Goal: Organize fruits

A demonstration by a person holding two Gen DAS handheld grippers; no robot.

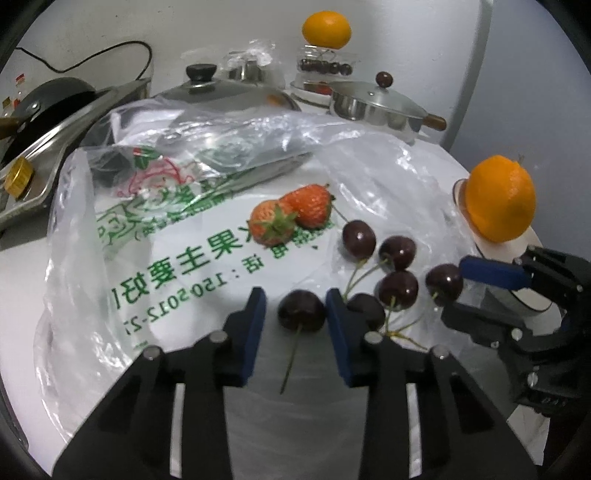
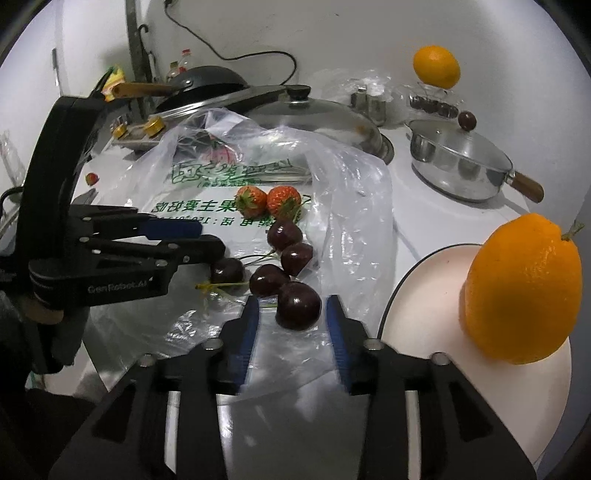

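Several dark cherries [image 1: 398,288] and two strawberries [image 1: 291,214] lie on a clear plastic bag [image 1: 166,236] on the white counter. My left gripper [image 1: 295,310] is open, its jaws standing either side of one cherry [image 1: 301,309] with a long stem, the right jaw close against it. My right gripper [image 2: 291,314] is open around another cherry [image 2: 298,305], not touching it. An orange [image 2: 521,288] stands on a white plate [image 2: 424,314] at the right. The right gripper also shows in the left wrist view [image 1: 476,288], beside a cherry [image 1: 443,282].
A second orange [image 1: 326,28] sits on a glass jar of cherries [image 1: 325,68] at the back. A steel pan with lid [image 1: 376,107], a large pot lid [image 1: 225,94], a black wok [image 2: 203,79] and a stove [image 1: 37,162] stand behind the bag. A stray strawberry [image 2: 92,178] lies left.
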